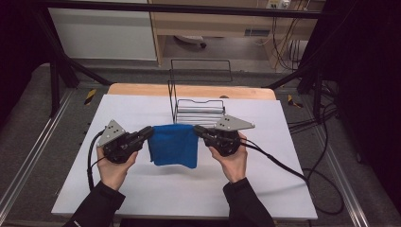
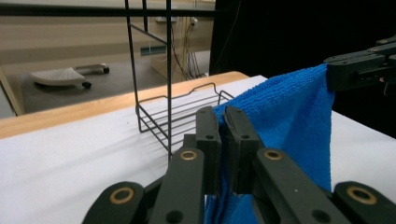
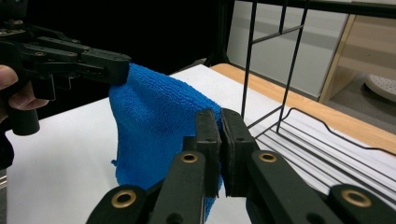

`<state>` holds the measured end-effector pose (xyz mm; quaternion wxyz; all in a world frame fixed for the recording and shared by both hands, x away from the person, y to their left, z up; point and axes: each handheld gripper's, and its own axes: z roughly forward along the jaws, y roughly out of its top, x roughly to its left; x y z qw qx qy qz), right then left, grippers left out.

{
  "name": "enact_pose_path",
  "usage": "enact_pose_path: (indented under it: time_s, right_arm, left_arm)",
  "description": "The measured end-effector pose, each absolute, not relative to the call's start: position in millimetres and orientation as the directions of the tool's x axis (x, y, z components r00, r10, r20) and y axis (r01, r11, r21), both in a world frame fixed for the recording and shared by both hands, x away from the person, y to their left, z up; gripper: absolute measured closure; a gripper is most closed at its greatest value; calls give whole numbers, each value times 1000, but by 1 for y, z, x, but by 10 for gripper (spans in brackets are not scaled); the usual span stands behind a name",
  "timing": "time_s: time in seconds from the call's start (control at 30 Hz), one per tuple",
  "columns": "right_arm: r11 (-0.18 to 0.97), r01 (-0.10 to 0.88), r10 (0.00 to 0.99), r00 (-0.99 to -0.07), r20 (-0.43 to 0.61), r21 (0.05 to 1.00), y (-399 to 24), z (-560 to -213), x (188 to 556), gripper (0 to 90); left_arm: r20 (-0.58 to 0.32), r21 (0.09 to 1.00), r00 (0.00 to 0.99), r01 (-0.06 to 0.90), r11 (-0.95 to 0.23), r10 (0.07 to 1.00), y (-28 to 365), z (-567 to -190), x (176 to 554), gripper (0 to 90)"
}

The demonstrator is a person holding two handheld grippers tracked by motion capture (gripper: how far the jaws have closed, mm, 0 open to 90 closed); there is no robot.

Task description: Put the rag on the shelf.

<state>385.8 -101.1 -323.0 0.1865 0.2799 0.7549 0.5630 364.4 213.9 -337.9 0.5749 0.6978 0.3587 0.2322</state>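
Hanging between the two grippers, the blue cloth (image 1: pixel 173 144) is stretched by its upper corners above the white table (image 1: pixel 189 189), its lower edge drooping toward the surface (whether it brushes the table I cannot tell). The left gripper (image 1: pixel 150 132) has its jaws pressed together on the cloth's left top corner; in the left gripper view the black jaws stand nearly touching, with blue terry fabric (image 2: pixel 289 121) pinched between them and spilling out below. The right gripper (image 1: pixel 196 130) is clamped just as tightly on the opposite corner, and in the right gripper view the fabric (image 3: pixel 154 130) runs from its closed jaws across to the other gripper (image 3: pixel 119 67) farther off. Each gripper is held in one of the person's hands. Just behind the cloth stands a black wire rack (image 1: pixel 198 111), apart from it, near the table's far wooden edge (image 1: pixel 189 90).
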Motion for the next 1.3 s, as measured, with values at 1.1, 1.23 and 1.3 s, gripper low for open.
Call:
enact_pose_path:
  time_s: [1.1,1.23,1.3]
  right_arm:
    - [150,96,695,-718,-36,984,-126,-270,379,872]
    - [148,81,699,-713,-47,986,-128,-264,379,872]
    - [145,71,703,-709,-53,987,-129,-261,379,872]
  left_arm:
    - [-66,991,659,131,-28,749,185,-296,380,845]
    - [-72,993,662,121,-11,746,182,-290,383,845]
    - [-73,994,662,113,-3,746,180,-287,384,845]
